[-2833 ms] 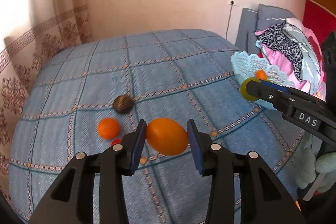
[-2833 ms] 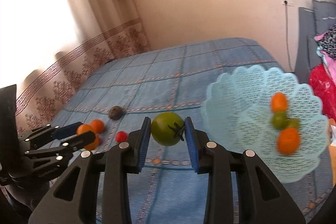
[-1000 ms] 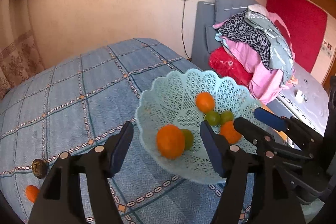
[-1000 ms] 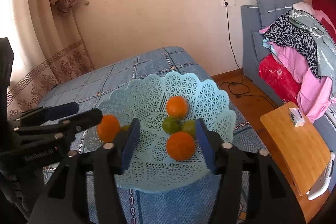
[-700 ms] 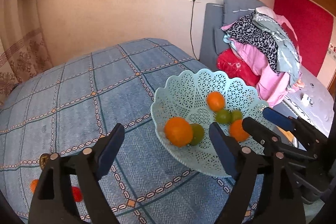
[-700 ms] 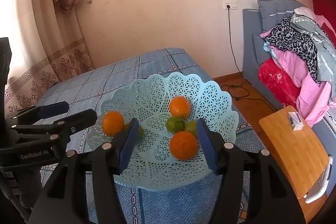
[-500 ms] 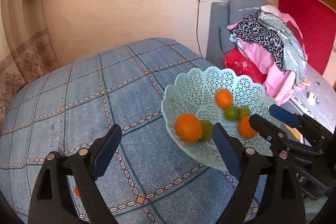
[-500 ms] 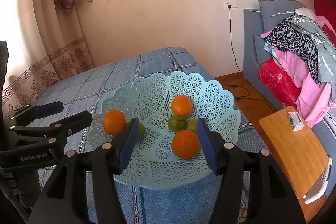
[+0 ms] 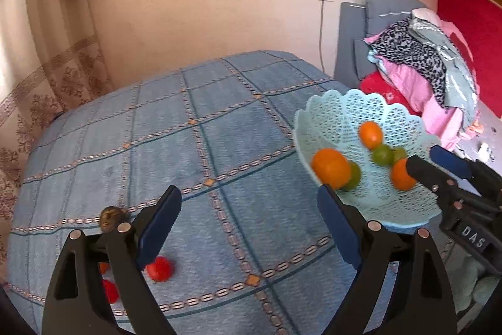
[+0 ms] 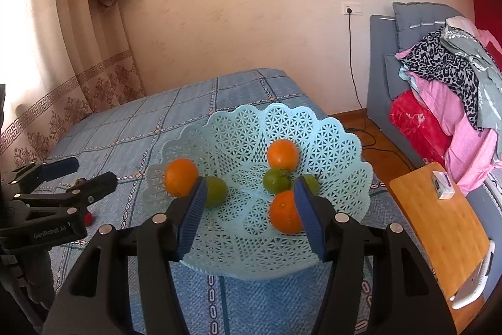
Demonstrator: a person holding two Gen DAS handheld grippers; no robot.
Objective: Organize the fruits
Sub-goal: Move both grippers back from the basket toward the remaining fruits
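**Both grippers empty, six fruits in the basket**

The left gripper (image 9: 249, 222) hangs over the blue checked bedspread (image 9: 194, 143), jaws spread wide with nothing between them. The right gripper (image 10: 249, 208) is spread just as wide and empty, hovering at the near rim of the pale blue lattice basket (image 10: 332, 134). Inside lie three oranges, one at 9 o'clock (image 10: 181, 177), and three green fruits, one touching it (image 10: 216, 191). At the left gripper's 7 o'clock, small red fruits (image 9: 160, 269) and a brown nut-like fruit (image 9: 109, 217) lie on the bedspread.
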